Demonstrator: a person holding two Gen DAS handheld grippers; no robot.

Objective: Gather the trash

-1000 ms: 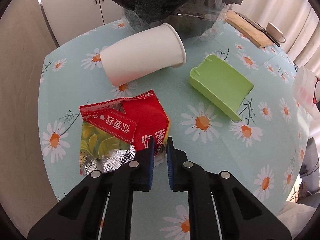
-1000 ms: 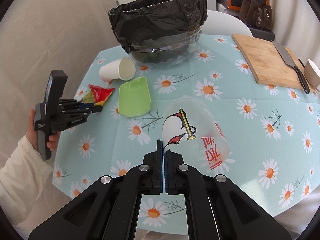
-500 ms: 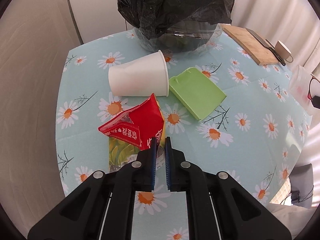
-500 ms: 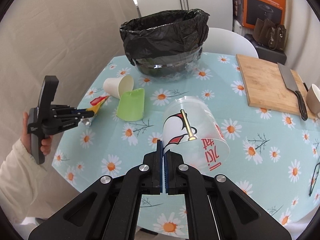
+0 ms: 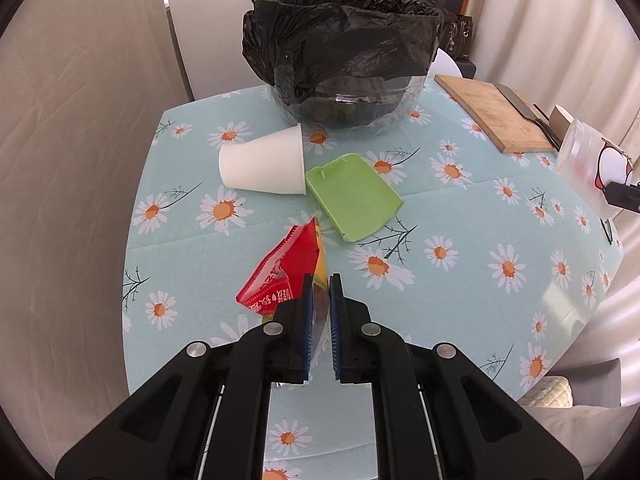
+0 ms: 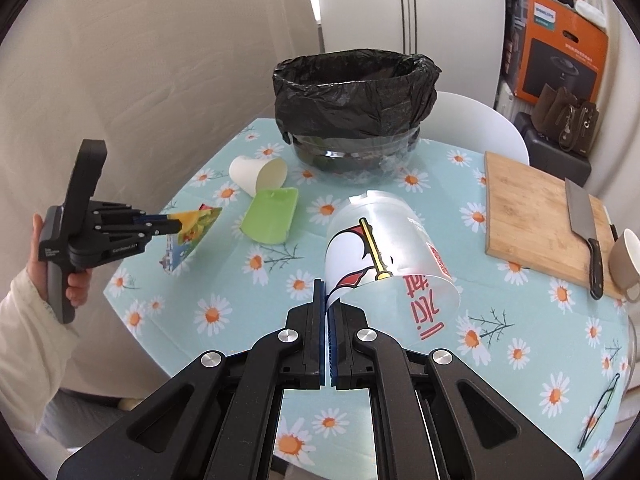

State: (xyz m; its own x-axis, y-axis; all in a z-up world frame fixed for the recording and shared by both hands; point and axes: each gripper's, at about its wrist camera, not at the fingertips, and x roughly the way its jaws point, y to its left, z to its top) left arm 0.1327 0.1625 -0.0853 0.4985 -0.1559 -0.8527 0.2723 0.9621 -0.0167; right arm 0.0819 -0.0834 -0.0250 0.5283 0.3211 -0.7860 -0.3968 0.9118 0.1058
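The snack wrapper (image 5: 286, 276) is a crumpled foil packet, red on one face with white lettering along a torn, serrated edge, and yellow-green with a printed picture on the other face; the left gripper (image 5: 319, 304) pinches its near end between blue-padded fingers, and it hangs clear above the near-left part of the table (image 5: 460, 288). From the right wrist view the same wrapper (image 6: 192, 236) droops from the gripper tips at the left edge of the scene, with the person's hand (image 6: 60, 272) around the handle. The right gripper (image 6: 327, 308) is clamped on the rim of a clear plastic cup (image 6: 396, 264), which is see-through, printed with a red, white and black cartoon figure and red characters; it is tilted with its mouth toward the camera and held over the middle of the table. Farther off on the flowered, pale blue tablecloth, a white paper cup (image 5: 264, 166) lies on its side, its mouth just beside a flat green plastic lid (image 5: 354, 196). Behind them, at the far side, stands a clear bin (image 5: 348, 108) lined with a black trash bag (image 5: 344, 44) folded over its rim. To the far right a wooden cutting board (image 6: 532, 220) carries a cleaver (image 6: 584, 228), and a beige mug (image 6: 626, 266) sits just right of it.
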